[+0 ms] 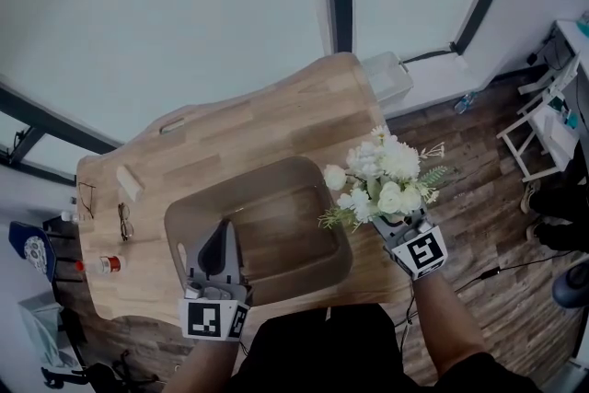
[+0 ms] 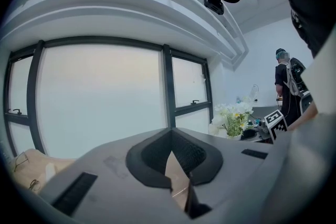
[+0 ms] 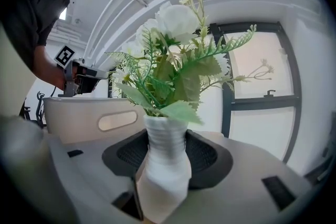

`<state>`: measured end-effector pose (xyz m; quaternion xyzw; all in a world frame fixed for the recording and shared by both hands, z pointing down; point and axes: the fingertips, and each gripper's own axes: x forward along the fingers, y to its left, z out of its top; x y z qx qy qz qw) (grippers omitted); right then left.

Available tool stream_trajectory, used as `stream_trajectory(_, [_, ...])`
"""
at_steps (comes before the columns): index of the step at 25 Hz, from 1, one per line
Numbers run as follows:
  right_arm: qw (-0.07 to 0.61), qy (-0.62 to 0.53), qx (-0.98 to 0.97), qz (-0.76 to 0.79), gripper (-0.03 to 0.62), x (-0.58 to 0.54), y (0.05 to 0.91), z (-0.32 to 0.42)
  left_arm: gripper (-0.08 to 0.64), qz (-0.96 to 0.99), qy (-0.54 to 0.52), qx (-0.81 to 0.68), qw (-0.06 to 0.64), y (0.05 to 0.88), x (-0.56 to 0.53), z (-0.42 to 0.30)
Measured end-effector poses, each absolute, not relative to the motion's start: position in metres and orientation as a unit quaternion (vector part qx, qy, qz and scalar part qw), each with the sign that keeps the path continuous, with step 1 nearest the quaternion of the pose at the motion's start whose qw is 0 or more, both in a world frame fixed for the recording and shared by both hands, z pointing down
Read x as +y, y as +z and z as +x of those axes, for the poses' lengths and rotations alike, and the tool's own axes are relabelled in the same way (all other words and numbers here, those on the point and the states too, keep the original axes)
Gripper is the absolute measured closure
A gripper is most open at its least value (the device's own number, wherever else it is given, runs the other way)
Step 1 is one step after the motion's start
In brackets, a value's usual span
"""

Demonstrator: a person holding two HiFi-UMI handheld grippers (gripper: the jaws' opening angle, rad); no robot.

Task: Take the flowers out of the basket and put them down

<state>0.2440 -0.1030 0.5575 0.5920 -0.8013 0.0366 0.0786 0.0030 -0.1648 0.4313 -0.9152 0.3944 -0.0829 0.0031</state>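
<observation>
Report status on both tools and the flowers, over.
Left tool shut on rim of basket. Right tool shut on flowers, upright, out of basket. Bare table right of basket, nothing in the way.

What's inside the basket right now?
The basket looks empty, only its bare floor showing. The left gripper on its near rim covers that corner. The flowers are outside, in the right gripper.

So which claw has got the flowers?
The right claw: it squeezes the white base of the flowers. The left claw is pinched shut with no flowers.
</observation>
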Motion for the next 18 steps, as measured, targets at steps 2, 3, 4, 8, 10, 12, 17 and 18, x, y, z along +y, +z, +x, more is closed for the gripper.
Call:
stream_trajectory(2, [0.082, 0.040, -0.802, 0.591, 0.351, -0.101, 0.563, 0.245, 0.555, -0.915, -0.085, 0.394, 0.000, 0.433, -0.164, 0.004])
stream_trajectory(3, [0.083, 0.041, -0.803, 0.589, 0.351, -0.101, 0.566, 0.245, 0.555, -0.915, -0.087, 0.394, -0.001, 0.433, -0.164, 0.003])
stream_trajectory(4, [0.082, 0.042, -0.804, 0.587, 0.351, -0.100, 0.568, 0.243, 0.555, -0.914, -0.089, 0.395, -0.001, 0.433, -0.164, 0.002])
stream_trajectory(8, [0.071, 0.042, -0.805, 0.588, 0.351, -0.095, 0.571, 0.241, 0.555, -0.914, -0.091, 0.396, 0.004, 0.429, -0.164, 0.001])
stream_trajectory(10, [0.072, 0.041, -0.803, 0.591, 0.351, -0.092, 0.571, 0.243, 0.555, -0.915, -0.090, 0.394, 0.005, 0.428, -0.163, 0.002])
stream_trajectory(12, [0.074, 0.040, -0.801, 0.593, 0.351, -0.089, 0.572, 0.243, 0.555, -0.916, -0.089, 0.390, 0.007, 0.426, -0.162, 0.005])
stream_trajectory(17, [0.086, 0.052, -0.792, 0.602, 0.351, -0.084, 0.573, 0.243, 0.555, -0.921, -0.087, 0.379, 0.008, 0.423, -0.161, 0.012])
stream_trajectory(18, [0.088, 0.051, -0.792, 0.602, 0.350, -0.084, 0.573, 0.243, 0.555, -0.922, -0.086, 0.377, 0.008, 0.422, -0.162, 0.013])
